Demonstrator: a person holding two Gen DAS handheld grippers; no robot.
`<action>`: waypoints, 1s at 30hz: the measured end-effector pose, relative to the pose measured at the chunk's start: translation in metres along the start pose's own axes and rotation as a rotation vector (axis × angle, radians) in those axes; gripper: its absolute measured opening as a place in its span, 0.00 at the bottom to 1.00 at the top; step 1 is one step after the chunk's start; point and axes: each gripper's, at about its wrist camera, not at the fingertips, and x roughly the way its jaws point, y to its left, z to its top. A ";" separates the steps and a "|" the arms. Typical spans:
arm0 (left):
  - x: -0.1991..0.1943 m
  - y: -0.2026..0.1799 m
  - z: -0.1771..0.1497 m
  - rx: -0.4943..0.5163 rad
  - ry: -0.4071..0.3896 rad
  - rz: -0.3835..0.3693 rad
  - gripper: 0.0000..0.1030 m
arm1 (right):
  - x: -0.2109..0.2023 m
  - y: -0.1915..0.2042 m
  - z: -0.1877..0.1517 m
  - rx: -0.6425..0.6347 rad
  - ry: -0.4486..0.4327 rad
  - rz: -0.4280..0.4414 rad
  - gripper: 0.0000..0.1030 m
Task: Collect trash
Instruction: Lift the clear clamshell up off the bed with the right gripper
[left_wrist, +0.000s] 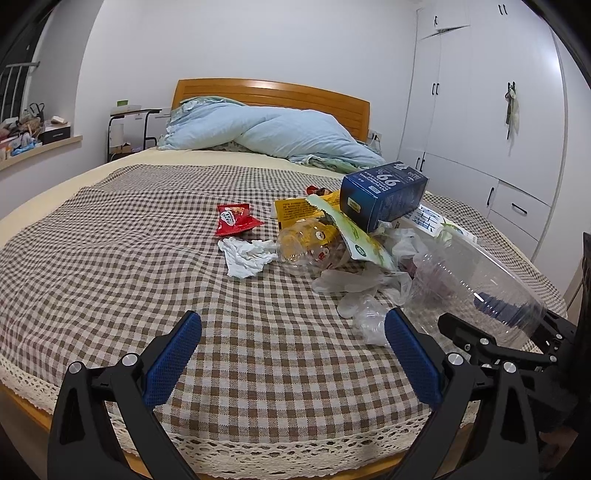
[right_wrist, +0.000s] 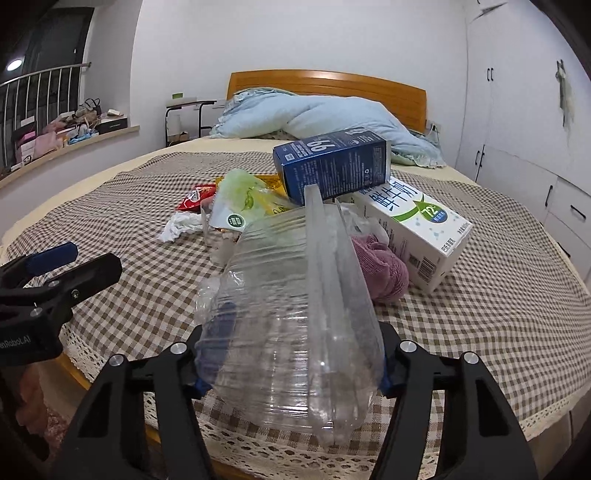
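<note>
While the right gripper (right_wrist: 291, 373) clamps a clear plastic bottle (right_wrist: 291, 317) between its pads above the near, lace-trimmed edge of the bed (left_wrist: 110, 266), the left gripper (left_wrist: 291, 354) hangs beside it with jaws apart and nothing between them. Beyond the bottle, toward the bed's right side, lies the trash pile: a blue box (right_wrist: 332, 166) atop a white milk carton (right_wrist: 413, 225), a purple cloth (right_wrist: 384, 269), crumpled tissue (left_wrist: 245, 258) and a red wrapper (left_wrist: 234, 218).

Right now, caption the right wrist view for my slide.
Right hand-held gripper clamps a crushed clear plastic bottle over the checked bedspread.
</note>
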 end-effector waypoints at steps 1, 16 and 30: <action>0.001 -0.001 -0.001 0.002 0.002 0.003 0.93 | -0.001 -0.001 0.001 0.006 0.000 -0.003 0.57; 0.004 -0.004 0.000 0.012 0.004 -0.005 0.93 | -0.019 -0.017 0.001 0.103 -0.056 -0.005 0.56; 0.005 -0.003 -0.001 0.002 0.011 -0.016 0.93 | -0.038 -0.029 0.004 0.154 -0.148 -0.040 0.56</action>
